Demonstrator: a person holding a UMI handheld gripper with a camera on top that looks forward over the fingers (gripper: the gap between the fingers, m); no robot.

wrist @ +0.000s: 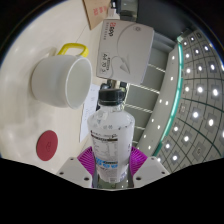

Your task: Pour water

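White tabletop (60, 125) runs under the gripper (110, 160), whose two purple-padded fingers (92, 158) are clamped on the sides of a clear water bottle (110, 135) held upright between them, its cap pointing away. Just left of the fingers lies a red disc (48, 146). Farther off to the left, a white mug (58, 78) with a yellow handle lies tipped on its side, and a white box (122, 52) with printed labels stands beyond the bottle.

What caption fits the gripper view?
Gripper shut on bottle, upright, white cup beyond it.
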